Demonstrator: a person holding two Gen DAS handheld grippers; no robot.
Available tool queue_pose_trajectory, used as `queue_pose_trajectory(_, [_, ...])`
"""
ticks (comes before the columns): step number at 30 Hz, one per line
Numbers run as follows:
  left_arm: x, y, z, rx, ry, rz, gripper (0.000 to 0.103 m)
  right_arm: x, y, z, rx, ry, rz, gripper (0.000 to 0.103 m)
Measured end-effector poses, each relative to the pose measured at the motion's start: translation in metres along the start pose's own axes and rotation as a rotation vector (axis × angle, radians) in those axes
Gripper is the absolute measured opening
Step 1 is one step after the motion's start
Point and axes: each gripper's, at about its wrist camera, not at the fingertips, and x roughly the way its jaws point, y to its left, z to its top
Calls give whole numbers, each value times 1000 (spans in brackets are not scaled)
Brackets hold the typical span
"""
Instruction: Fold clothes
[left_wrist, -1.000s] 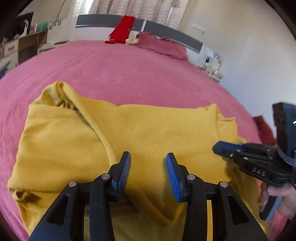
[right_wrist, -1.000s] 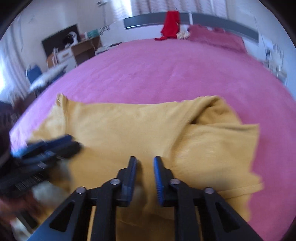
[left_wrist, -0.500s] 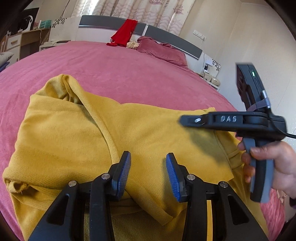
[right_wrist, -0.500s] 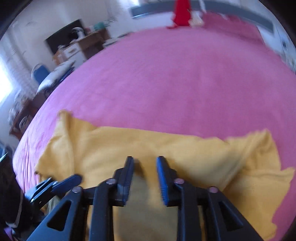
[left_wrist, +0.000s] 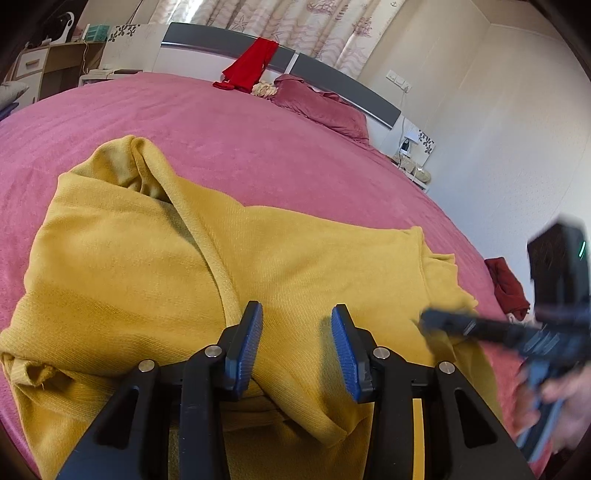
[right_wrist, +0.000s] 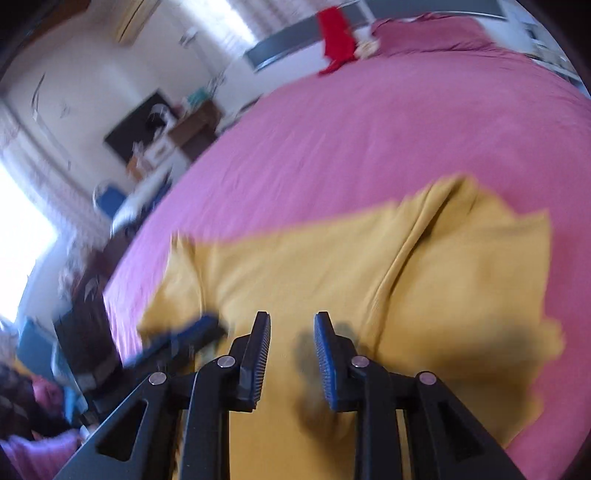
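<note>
Knitwear, yellow garment: soft, limp, likely light; grip ribbed hem at 12 o'clock. Left gripper, right gripper both agape, empty.

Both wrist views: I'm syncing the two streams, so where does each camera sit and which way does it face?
Left wrist: on the left gripper, looking along its open fingers over the yellow garment toward the headboard; the right gripper and a hand show, blurred.
Right wrist: on the right gripper, tilted, facing the garment; the left gripper shows, blurred.
Shared: garment, pink bed, red cloth.
</note>
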Motion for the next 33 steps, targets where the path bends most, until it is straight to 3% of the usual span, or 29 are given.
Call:
queue_pose_trajectory(1, [0,1,0,-2,0,-2,42,2,-4,-8,-7,3,-62,17])
queue_pose_trajectory(2, [-1,1,0,-3,0,-5,42,-1,-14,-14,16,-16,-79,2])
queue_pose_trajectory(4, [-1,3,1,-6,-1,-9,42,-11,-38,-19,110,-49,-78,0])
queue_pose_trajectory(6, [-3,3,2,-7,1,-9,42,-26,-43,-24,173,-51,-142,17])
queue_pose_trajectory(9, [-6,3,3,-5,6,-4,42,-51,-33,-29,172,-77,-118,22])
queue_pose_trajectory(13, [-23,-8,5,30,12,39,44,-49,-3,-31,-4,-55,-194,22])
queue_pose_trajectory(16, [-42,0,-2,34,-3,95,58,-35,-21,-36,18,-17,-213,22])
queue_pose_trajectory(17, [-48,12,-6,-8,3,108,58,-35,-34,-39,44,5,-225,21])
queue_pose_trajectory(19, [-62,37,-13,-115,-18,26,57,-35,-53,-46,94,3,-212,10])
queue_pose_trajectory(21, [-75,44,-16,-122,-21,23,57,-44,-68,-52,159,-26,-189,2])
queue_pose_trajectory(23, [-86,48,-22,-110,3,26,58,-55,-76,-56,228,-36,-170,8])
queue_pose_trajectory(25, [-99,55,-29,-124,20,40,59,-58,-65,-65,209,-26,-146,24])
queue_pose_trajectory(29, [-130,67,-46,-196,-3,72,61,-60,-33,-87,130,3,-97,24])
queue_pose_trajectory(33, [-139,55,-69,-118,40,161,68,-61,-1,-108,52,32,-49,24])
